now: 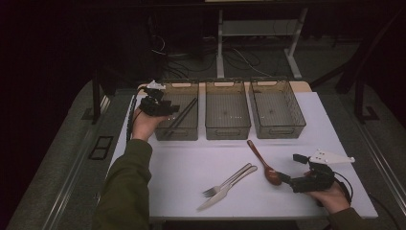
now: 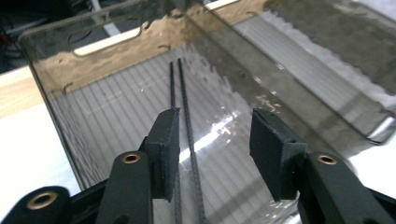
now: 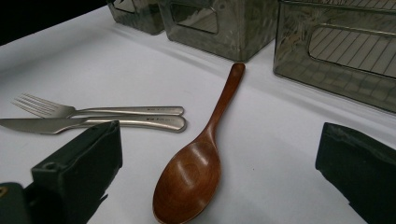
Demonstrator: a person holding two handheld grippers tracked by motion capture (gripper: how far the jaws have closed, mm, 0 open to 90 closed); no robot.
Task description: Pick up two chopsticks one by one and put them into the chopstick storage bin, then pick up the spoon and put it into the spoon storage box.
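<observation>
Two black chopsticks (image 1: pixel 182 117) lie slanted inside the leftmost clear bin (image 1: pixel 178 133). My left gripper (image 1: pixel 173 109) hovers over that bin's left side. In the left gripper view its jaws (image 2: pixel 215 135) stand open, with the chopsticks (image 2: pixel 186 116) on the bin floor below them and untouched. A brown wooden spoon (image 1: pixel 261 160) lies on the white table (image 1: pixel 177 167). My right gripper (image 1: pixel 292 167) sits low at the spoon's bowl. In the right gripper view the open jaws (image 3: pixel 219 163) flank the spoon (image 3: pixel 205 154) without touching it.
A steel fork (image 1: pixel 229 180) and knife (image 1: pixel 225 189) lie side by side left of the spoon, the fork (image 3: pixel 93 110) and knife (image 3: pixel 93 123) pointing left in the right gripper view. Two more clear bins, middle (image 1: pixel 227 130) and right (image 1: pixel 282 129), stand along the table's far edge.
</observation>
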